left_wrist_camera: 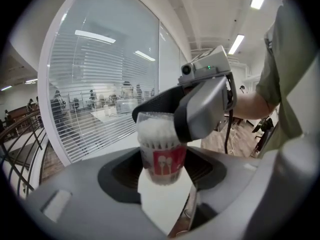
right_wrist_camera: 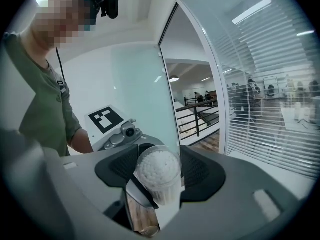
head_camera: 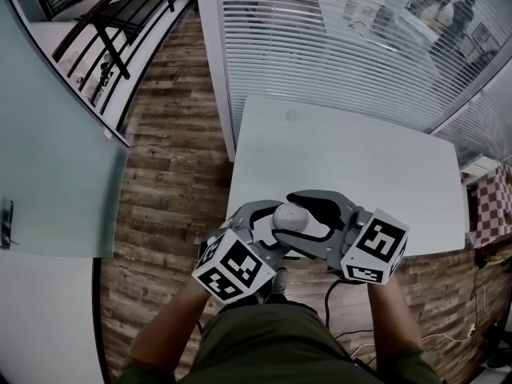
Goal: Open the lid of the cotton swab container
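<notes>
A clear cotton swab container (head_camera: 290, 216) with a red label (left_wrist_camera: 165, 160) hangs in the air over the white table's (head_camera: 344, 150) near edge, between both grippers. My left gripper (head_camera: 276, 229) is shut on its lower, labelled part (left_wrist_camera: 162, 171). From the other side my right gripper (head_camera: 308, 218) is shut on the clear lid end (right_wrist_camera: 157, 176). In the left gripper view its dark jaw (left_wrist_camera: 200, 111) wraps the top. White swab heads (right_wrist_camera: 158, 168) fill the container and show through the lid. The lid sits on the container.
A glass wall with white blinds (head_camera: 336, 46) runs behind the table. Wood floor (head_camera: 168, 174) lies to the left, with a railing (head_camera: 112, 30) beyond. A checked cloth (head_camera: 492, 202) is at the right edge. A cable (head_camera: 336, 310) trails on the floor by my legs.
</notes>
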Action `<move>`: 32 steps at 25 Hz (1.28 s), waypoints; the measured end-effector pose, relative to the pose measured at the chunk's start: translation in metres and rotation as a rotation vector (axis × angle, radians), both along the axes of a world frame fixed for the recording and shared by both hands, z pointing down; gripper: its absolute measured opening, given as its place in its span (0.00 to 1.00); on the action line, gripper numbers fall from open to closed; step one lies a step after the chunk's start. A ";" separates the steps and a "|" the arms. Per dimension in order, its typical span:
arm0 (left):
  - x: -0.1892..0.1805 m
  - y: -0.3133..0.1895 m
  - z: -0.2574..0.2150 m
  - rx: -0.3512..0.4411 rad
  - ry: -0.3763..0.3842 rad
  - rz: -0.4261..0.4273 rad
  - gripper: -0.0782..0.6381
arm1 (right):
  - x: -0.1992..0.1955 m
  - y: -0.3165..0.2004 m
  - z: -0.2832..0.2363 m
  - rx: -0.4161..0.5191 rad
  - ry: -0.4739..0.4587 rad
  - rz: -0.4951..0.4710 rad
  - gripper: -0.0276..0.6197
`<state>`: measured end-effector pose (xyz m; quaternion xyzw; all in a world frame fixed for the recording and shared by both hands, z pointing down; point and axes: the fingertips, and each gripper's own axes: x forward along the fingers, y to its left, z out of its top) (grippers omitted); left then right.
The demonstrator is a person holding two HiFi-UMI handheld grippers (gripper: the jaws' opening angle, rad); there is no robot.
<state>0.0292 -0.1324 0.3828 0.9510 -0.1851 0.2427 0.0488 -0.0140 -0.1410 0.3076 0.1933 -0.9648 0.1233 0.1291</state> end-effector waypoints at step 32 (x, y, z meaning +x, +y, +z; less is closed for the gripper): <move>0.006 -0.002 -0.021 0.040 0.065 -0.037 0.47 | 0.060 0.008 -0.044 0.085 -0.414 0.194 0.46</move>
